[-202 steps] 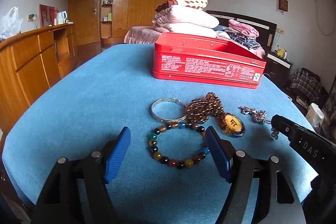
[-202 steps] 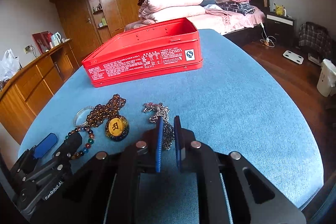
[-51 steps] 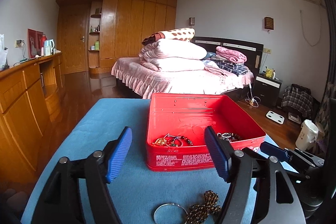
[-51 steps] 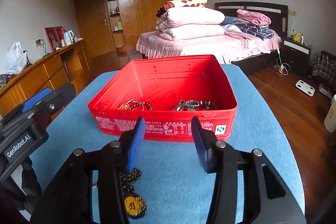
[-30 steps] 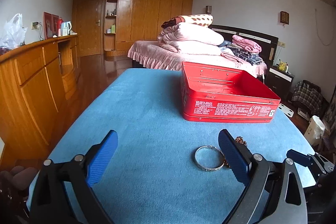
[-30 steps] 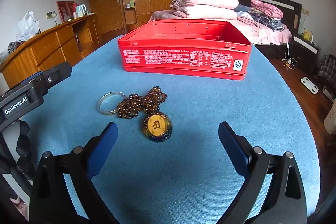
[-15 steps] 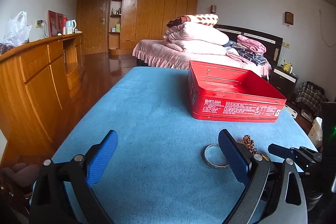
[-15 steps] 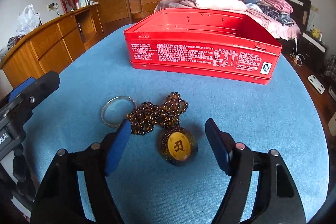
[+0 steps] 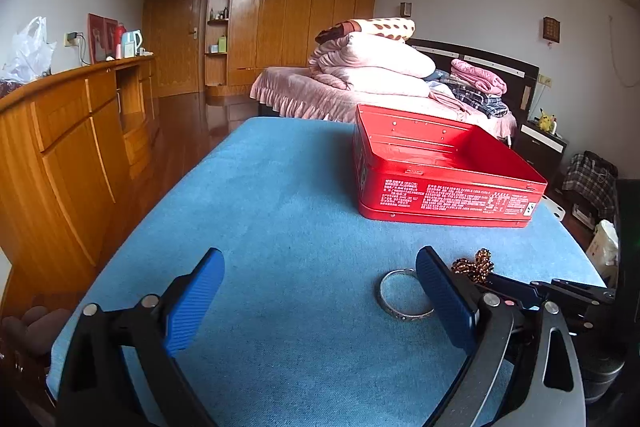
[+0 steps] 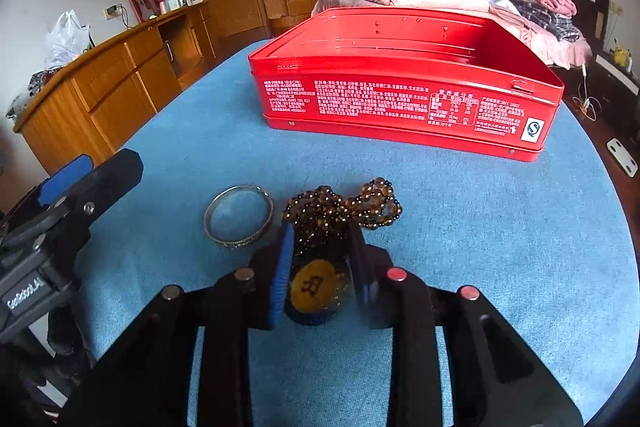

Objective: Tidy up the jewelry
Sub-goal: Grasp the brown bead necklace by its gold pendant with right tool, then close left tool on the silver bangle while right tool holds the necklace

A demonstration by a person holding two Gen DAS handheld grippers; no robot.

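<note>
An open red tin box stands on the blue table; it also shows in the left wrist view. A brown bead necklace with a round amber pendant lies on the cloth, next to a silver bangle. My right gripper has its jaws closed in around the pendant, both pads at its sides. My left gripper is open and empty, low over the cloth, with the bangle just beyond its right finger. The beads peek out behind that finger.
The table's blue cloth ends at a rounded front edge. A wooden sideboard stands to the left. A bed with folded quilts lies behind the table. The left gripper's body shows at the left of the right wrist view.
My right gripper has come down and narrowed from wide open onto the pendant. The left gripper has drifted slightly and stayed open.
</note>
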